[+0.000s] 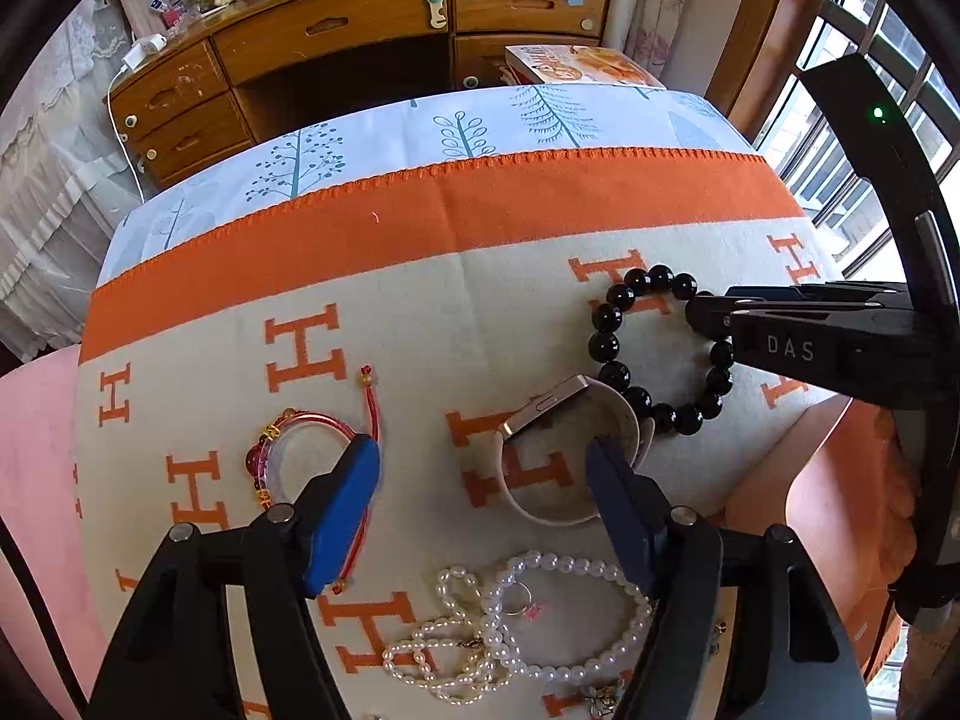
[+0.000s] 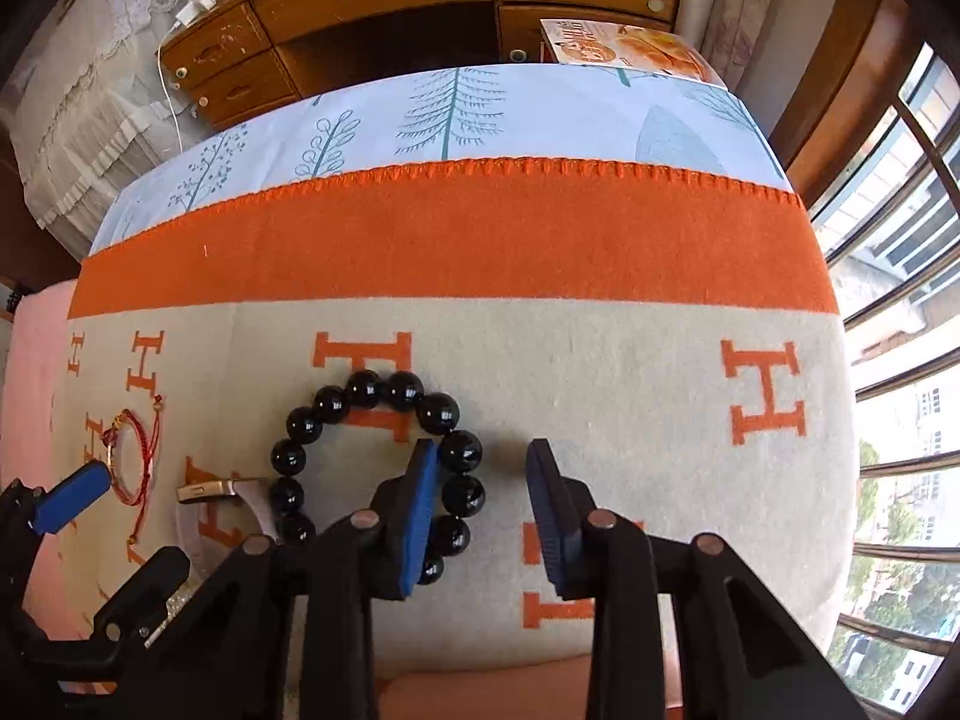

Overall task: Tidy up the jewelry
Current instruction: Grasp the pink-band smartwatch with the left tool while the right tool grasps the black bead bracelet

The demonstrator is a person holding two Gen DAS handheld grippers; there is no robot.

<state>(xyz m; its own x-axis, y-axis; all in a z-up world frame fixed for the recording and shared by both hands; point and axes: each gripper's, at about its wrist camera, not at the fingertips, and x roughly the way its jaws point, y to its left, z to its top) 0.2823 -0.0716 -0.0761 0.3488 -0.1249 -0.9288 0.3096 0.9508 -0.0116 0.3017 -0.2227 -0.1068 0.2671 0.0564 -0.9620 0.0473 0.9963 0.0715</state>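
Four pieces of jewelry lay on the cream-and-orange blanket (image 1: 420, 312) in the left wrist view. The left gripper (image 1: 486, 462) pointed down over the watch (image 1: 570, 450), its two blue pads standing well apart with nothing pressed between them: released. The left pad sat over the red cord bracelet (image 1: 300, 450) at the near left; the right pad reached inside the loop of the pale watch band. The watch stood on its edge, its gold case at the far left of its loop, band curving round toward the near side. Just beyond it to the right lay the black bead bracelet (image 1: 654, 348), a flat ring, with the black tips of the right gripper (image 1: 714, 315) coming in from the right across its right side. Nearest the camera a pearl necklace (image 1: 522, 618) sprawled in loose loops, a small ring inside one of them. No box or tray was in sight.

Over to the right wrist view: the right gripper (image 2: 483, 468) pointed down at the black bead bracelet (image 2: 372, 456). Its left pad stood inside the ring, right against the beads of the right-hand side; its right pad stood outside over bare blanket (image 2: 600, 360), apart from the beads. So the right arc of beads lay between the jaws, unpinched – released. The bracelet lay flat, round, no clear long axis. Left of it the watch (image 2: 210, 489) showed its gold case, and farther left the red cord bracelet (image 2: 135, 456) lay beside a blue pad of the left gripper (image 2: 72, 495).
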